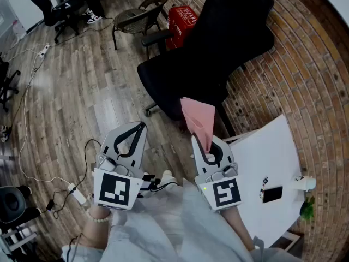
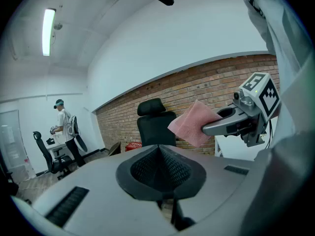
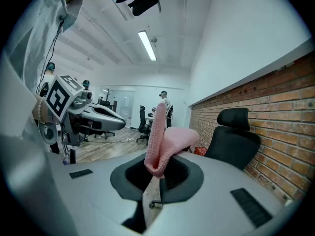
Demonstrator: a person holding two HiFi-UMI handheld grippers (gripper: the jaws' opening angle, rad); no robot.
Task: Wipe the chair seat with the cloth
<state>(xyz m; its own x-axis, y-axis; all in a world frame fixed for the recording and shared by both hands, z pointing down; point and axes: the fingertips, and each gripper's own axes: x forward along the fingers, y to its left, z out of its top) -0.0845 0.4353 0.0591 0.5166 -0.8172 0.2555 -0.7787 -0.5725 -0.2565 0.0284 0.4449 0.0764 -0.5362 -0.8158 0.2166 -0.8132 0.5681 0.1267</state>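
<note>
Lying lowest, floor (image 1: 71, 91): wood boards are seen under everything, and thin cables (image 1: 32, 70) are laid across them.
wall (image 1: 305, 75): red-brown bricks are seen behind the chair.
chair (image 1: 218, 48): a black office chair is stood by the brick wall, with its back to the wall. Its seat (image 1: 163, 83) is turned toward the two grippers.
table (image 1: 267, 157): a white table is set just beside the chair, by the wall.
small chair (image 1: 133, 18): a brown round one is seen farther back on the floor.
red box (image 1: 180, 18): it is placed on the floor between the small chair and the black chair.
left gripper (image 1: 136, 131) (image 2: 160, 149) (image 3: 120, 119): it is held over the floor, to the left of the cloth. Its jaws are pressed together, and nothing is held between them.
right gripper (image 1: 206, 146) (image 3: 155, 173) (image 2: 209, 128): it is held beside the left one and is pointed at the chair. Its jaws are squeezed tight on the cloth.
cloth (image 1: 197, 119) (image 3: 162, 141) (image 2: 194, 123): the pink cloth is pinched at its bottom edge and is folded over at the top. It is held up in the air in front of the seat and is kept apart from it.
phone (image 1: 272, 194): a dark phone is laid flat on the table.
</note>
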